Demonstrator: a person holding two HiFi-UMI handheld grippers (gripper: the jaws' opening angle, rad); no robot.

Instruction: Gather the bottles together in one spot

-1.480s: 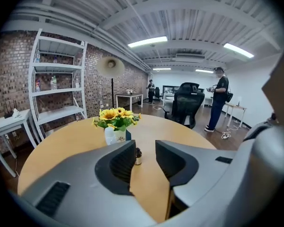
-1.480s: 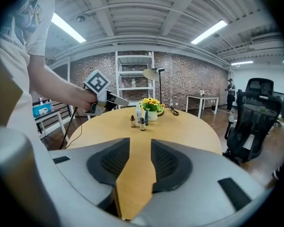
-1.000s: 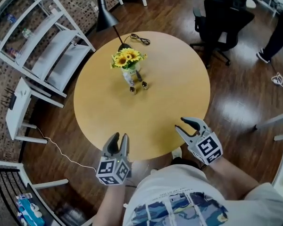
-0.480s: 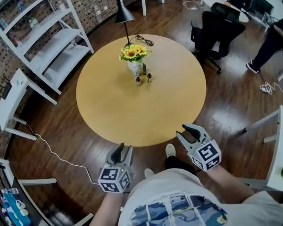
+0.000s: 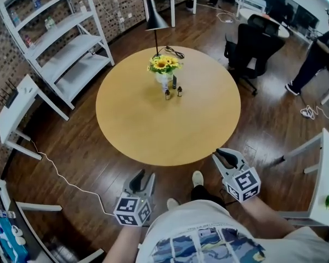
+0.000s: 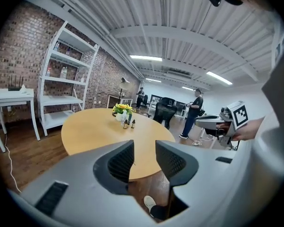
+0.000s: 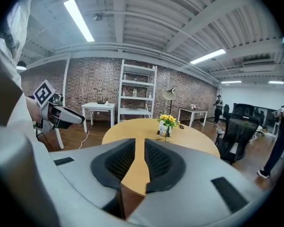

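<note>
Two small brown bottles (image 5: 167, 94) (image 5: 179, 91) and a taller dark bottle (image 5: 174, 82) stand close together beside a sunflower vase (image 5: 164, 68) on the far part of the round wooden table (image 5: 153, 133). In the left gripper view the brown bottles (image 6: 125, 124) look tiny and far off. Both grippers hang over the wooden floor, short of the table's near edge and well away from the bottles. My left gripper (image 5: 143, 177) (image 6: 143, 146) is open with nothing between its pads. My right gripper (image 5: 221, 157) (image 7: 139, 143) has just been closing its jaws; a narrow gap remains, with nothing in it.
A black floor lamp (image 5: 156, 15) stands behind the table. A white shelf unit (image 5: 60, 43) and a small white side table (image 5: 16, 114) are at the left. A black office chair (image 5: 257, 37) and a standing person (image 5: 315, 59) are at the right. A cable (image 5: 66, 179) trails on the floor.
Both grippers have drawn back from over the table's near edge to above the floor. The right jaws stand narrower than before. The bottles have not moved.
</note>
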